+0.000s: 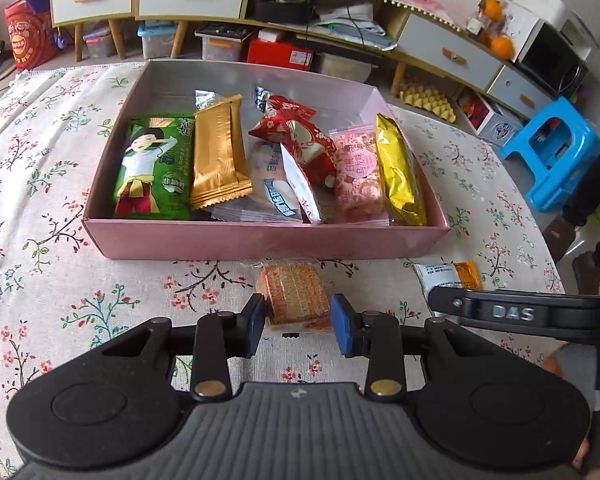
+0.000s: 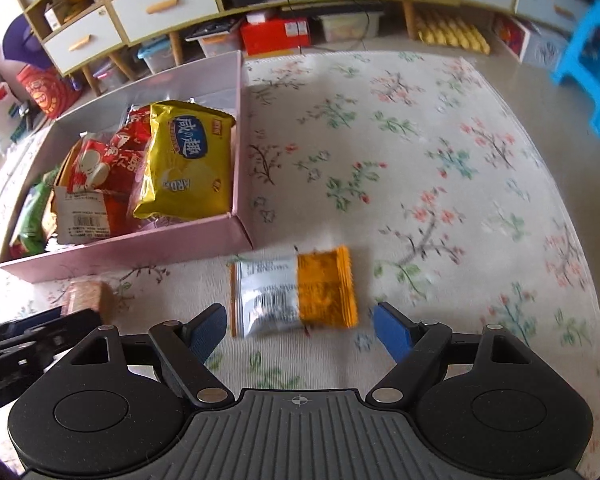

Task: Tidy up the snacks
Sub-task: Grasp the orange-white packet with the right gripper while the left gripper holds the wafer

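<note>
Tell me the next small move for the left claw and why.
Probably lift: the left claw looks closed on the clear-wrapped brown cracker pack, which lies on the floral tablecloth just in front of the pink box of snacks. Raising it clears the box's near wall.

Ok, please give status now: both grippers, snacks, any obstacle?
Left gripper shut on brown cracker pack. Right gripper open, orange-and-white packet between fingers, ungripped. Pink box nearly full. Nothing blocking.
</note>
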### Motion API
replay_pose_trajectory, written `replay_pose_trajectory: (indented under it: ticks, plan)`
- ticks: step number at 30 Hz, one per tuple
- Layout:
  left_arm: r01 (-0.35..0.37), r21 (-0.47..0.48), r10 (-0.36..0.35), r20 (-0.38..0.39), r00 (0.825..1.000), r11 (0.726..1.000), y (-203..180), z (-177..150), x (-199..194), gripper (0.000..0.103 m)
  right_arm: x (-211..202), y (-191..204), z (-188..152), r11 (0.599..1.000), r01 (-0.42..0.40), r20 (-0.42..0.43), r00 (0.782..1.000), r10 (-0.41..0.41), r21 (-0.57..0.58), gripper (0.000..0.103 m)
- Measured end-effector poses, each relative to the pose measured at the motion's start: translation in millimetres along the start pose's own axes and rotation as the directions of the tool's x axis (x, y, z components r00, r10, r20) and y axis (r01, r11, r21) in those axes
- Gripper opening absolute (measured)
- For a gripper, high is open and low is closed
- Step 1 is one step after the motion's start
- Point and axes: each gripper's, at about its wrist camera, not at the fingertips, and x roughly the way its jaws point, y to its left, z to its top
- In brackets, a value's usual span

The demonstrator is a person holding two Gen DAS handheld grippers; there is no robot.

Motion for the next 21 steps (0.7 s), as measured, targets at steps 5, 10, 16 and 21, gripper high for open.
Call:
replay_pose_trajectory:
  ticks: [5, 10, 16, 21]
  plan:
    - [0.003, -0.001, -0.003, -0.001, 1.0, 1.0, 1.8, 1.3, -0.3, 0.033, 9.1, 4.0, 0.7, 0.999, 0.025, 0.03, 0.999, -0.024, -0.031, 0.083]
    - [0.004, -0.001, -0.004, -0.002, 1.0, 1.0, 2.7, 1.5, -0.7, 0.033, 10.6, 11.6, -3.1, 0.996, 0.051, 0.068, 0.997, -0.046, -0.078, 0.076]
    - [0.004, 0.005, -0.004, -0.002, 1.0, 1.0, 1.9, 1.4, -0.2, 0.033, 2.4, 13.9, -1.6, 0.997, 0.038, 0.062, 0.998, -0.034, -0.062, 0.051]
    - [0.004, 0.009, -0.004, -0.003, 1.0, 1.0, 1.0, 1.0, 0.0, 0.033, -2.6, 12.9, -1.2, 0.999, 0.021, 0.05, 0.999, -0.019, -0.036, 0.044]
